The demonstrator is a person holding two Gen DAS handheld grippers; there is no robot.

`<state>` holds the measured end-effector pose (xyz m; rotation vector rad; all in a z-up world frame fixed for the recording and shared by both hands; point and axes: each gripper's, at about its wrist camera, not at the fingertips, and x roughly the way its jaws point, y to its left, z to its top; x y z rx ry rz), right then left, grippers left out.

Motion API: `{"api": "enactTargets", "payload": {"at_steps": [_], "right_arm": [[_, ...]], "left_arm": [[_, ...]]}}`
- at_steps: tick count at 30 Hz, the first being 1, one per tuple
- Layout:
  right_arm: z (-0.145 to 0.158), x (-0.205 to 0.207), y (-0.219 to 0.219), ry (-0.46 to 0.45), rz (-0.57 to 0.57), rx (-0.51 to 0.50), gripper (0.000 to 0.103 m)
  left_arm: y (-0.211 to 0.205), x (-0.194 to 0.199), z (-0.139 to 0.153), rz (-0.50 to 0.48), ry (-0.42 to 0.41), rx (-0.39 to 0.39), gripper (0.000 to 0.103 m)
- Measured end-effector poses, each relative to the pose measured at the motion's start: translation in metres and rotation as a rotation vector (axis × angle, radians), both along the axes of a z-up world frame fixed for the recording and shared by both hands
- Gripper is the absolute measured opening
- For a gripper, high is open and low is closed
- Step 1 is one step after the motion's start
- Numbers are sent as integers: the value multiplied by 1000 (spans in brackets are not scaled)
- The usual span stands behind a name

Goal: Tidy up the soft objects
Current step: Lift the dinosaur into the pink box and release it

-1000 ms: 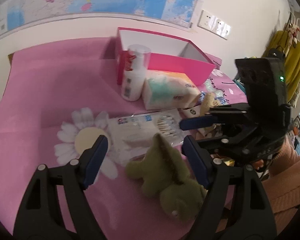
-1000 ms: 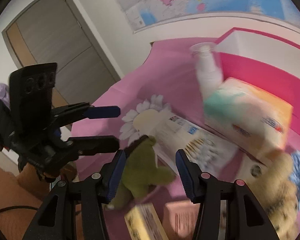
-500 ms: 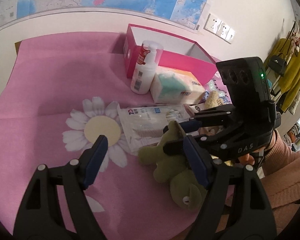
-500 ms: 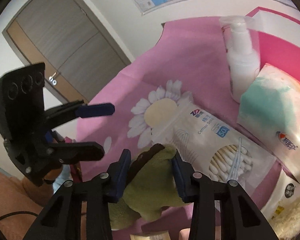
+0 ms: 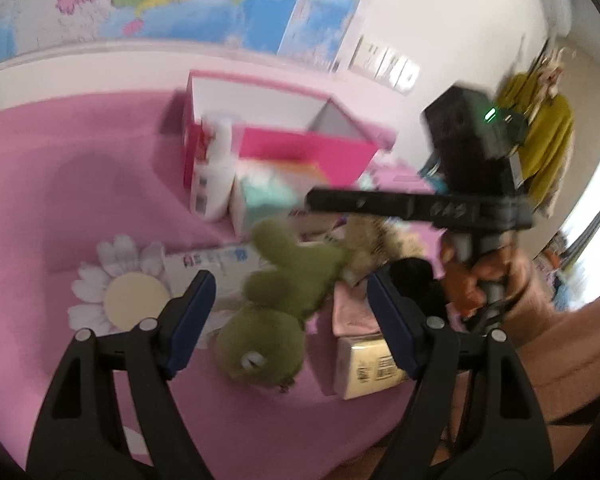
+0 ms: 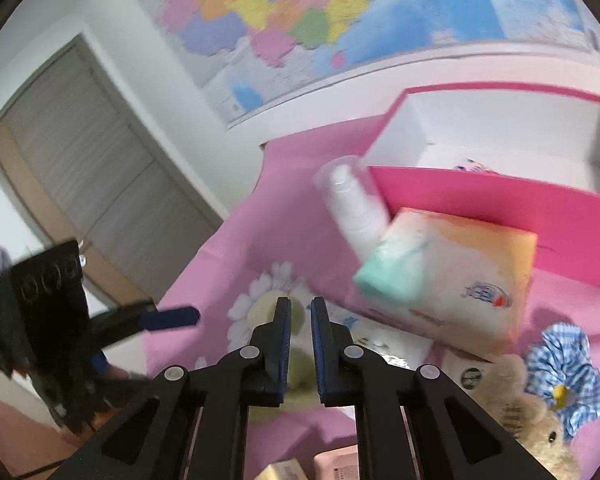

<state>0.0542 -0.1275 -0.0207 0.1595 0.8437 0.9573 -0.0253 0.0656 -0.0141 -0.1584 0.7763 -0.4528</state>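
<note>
Right gripper point(image 6: 300, 312) jaws just closed, pressed nearly together; hold on green plush point(image 5: 260, 344) unclear | left gripper point(image 5: 290, 284) spread, empty | plush outside pink box point(image 6: 480, 196); sorting barely begun

green plush toy point(image 6: 298, 364) mostly hidden behind right hand-held gripper point(image 6: 301, 320) (both views motion-blurred), beige teddy point(image 6: 528, 432) edge-cropped

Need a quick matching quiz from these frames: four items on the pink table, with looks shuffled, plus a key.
Items:
1. box
2. tissue pack
3. scrunchie
4. plush toy

Looks:
A. teal and orange wrapper
B. olive green, one white eye showing
C. pink outside, white inside, open top
D. blue-and-white check

Pairs: 1-C, 2-A, 3-D, 4-B
</note>
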Motion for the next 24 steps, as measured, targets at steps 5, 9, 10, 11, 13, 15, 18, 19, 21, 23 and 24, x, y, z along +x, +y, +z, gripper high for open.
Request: {"api": "enactTargets", "payload": {"at_steps": [5, 9, 10, 11, 13, 15, 18, 19, 21, 23, 24], "right_arm": [[-11, -1, -7, 24, -13, -46, 13], [-16, -12, -19, 23, 27, -40, 41], [-17, -15, -23, 19, 39, -48, 43], [-17, -16, -25, 21, 46, -51, 43], [-16, -21, -33, 31, 61, -38, 44], [-14, -27, -37, 22, 70, -34, 46], [-9, -36, -38, -1, 103, -18, 52], [-8, -40, -36, -8, 119, -16, 52], [-11, -47, -28, -29, 146, -36, 53], [-18, -47, -16, -37, 143, -87, 50], [-22, -48, -13, -38, 143, -98, 35]], "left_arm": [[-10, 2, -26, 1, 78, 33, 79], [-10, -2, -33, 11, 87, 40, 79], [-10, -2, -34, 7, 94, 37, 79], [-9, -3, -36, -2, 101, 21, 79], [-10, -7, -38, -11, 105, 14, 79], [-11, -8, -38, -10, 106, 17, 79], [-9, -7, -40, 2, 112, 22, 79], [-8, -6, -41, 2, 117, 15, 79], [-6, -4, -43, -5, 128, -4, 79], [-6, -3, -46, -13, 137, -15, 79], [-5, -3, -47, -15, 143, -21, 79]]}}
